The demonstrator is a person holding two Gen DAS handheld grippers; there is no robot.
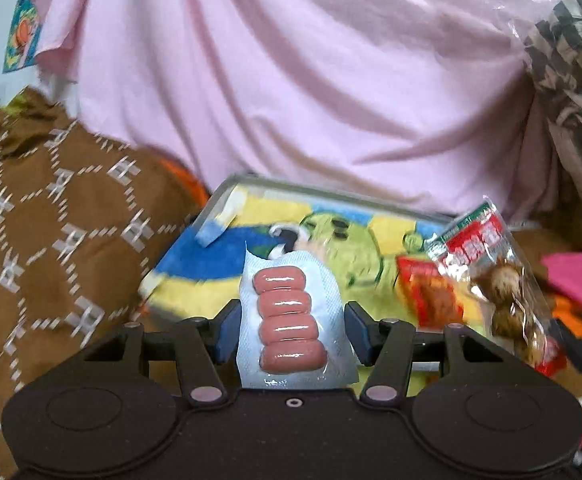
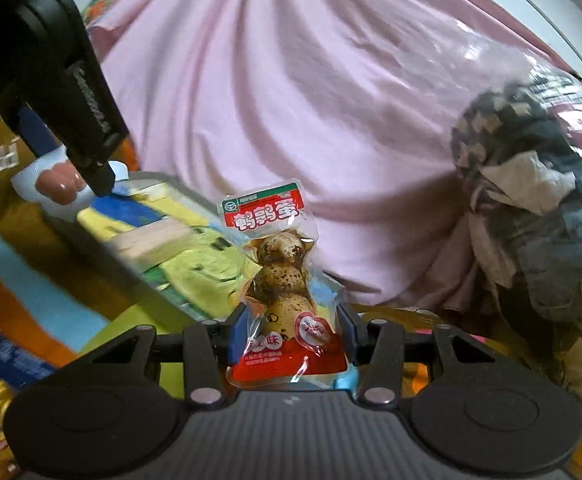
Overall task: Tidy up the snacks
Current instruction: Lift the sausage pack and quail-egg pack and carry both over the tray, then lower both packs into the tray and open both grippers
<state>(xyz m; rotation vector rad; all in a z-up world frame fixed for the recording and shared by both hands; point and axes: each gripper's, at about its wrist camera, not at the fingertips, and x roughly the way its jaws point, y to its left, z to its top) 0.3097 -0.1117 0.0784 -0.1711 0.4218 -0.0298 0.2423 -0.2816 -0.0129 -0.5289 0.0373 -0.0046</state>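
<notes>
Right now the left gripper (image 1: 291, 322) pinches a sausage pack (image 1: 291, 320) in its jaws. The right gripper (image 2: 291, 334) pinches a quail egg pack (image 2: 281, 292). Both packs hang in the air, near a cartoon tin box (image 1: 251, 240). Keep each squeeze steady and carry them slowly. The spot to put them is hard to see, and the box is blurry.

Left gripper (image 1: 291, 328): matte black body, two round domed caps at rear, silver pivot pins on angled link arms, blue pads inside black fingers. Right gripper (image 2: 291, 336): same build, with grey ribbed centre panel behind the linkage.
</notes>
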